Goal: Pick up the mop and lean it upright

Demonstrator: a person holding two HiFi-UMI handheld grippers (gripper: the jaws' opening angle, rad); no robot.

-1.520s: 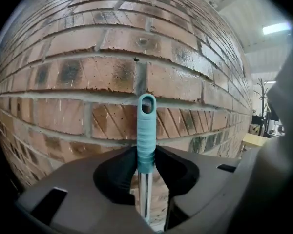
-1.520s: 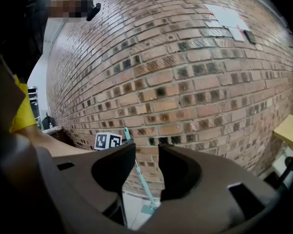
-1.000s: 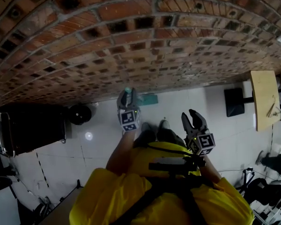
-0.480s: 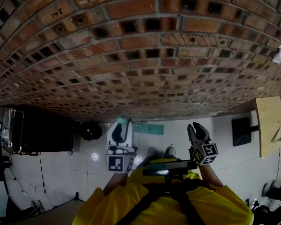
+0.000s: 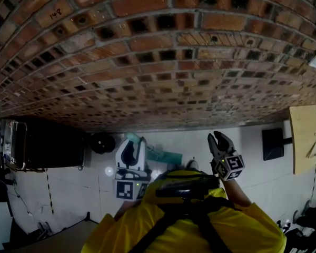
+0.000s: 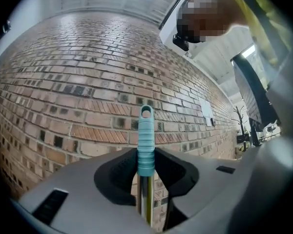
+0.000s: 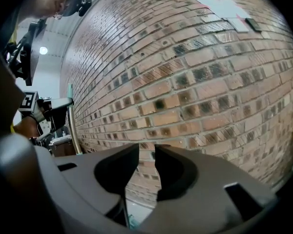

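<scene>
Left gripper (image 6: 146, 155): clamped on the mop handle (image 6: 146, 126), pads pinching the lower end of its teal grip.
Mop handle: upright, close before the brick wall (image 6: 63, 96).
Mop head (image 5: 166, 155): on the floor at the foot of the brick wall.
Right gripper (image 7: 146, 152): facing the brick wall, right of the mop handle; jaws just closed to a narrow gap, nothing between them.

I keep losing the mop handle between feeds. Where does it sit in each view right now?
Head view: the mop handle is low and left of centre, its teal tip poking past the left hand-held gripper.
Left gripper view: dead centre, upright, clamped between the jaws.
Right gripper view: a thin shaft at the far left.
Shared landmark: the brick wall stands behind it in all three.
</scene>
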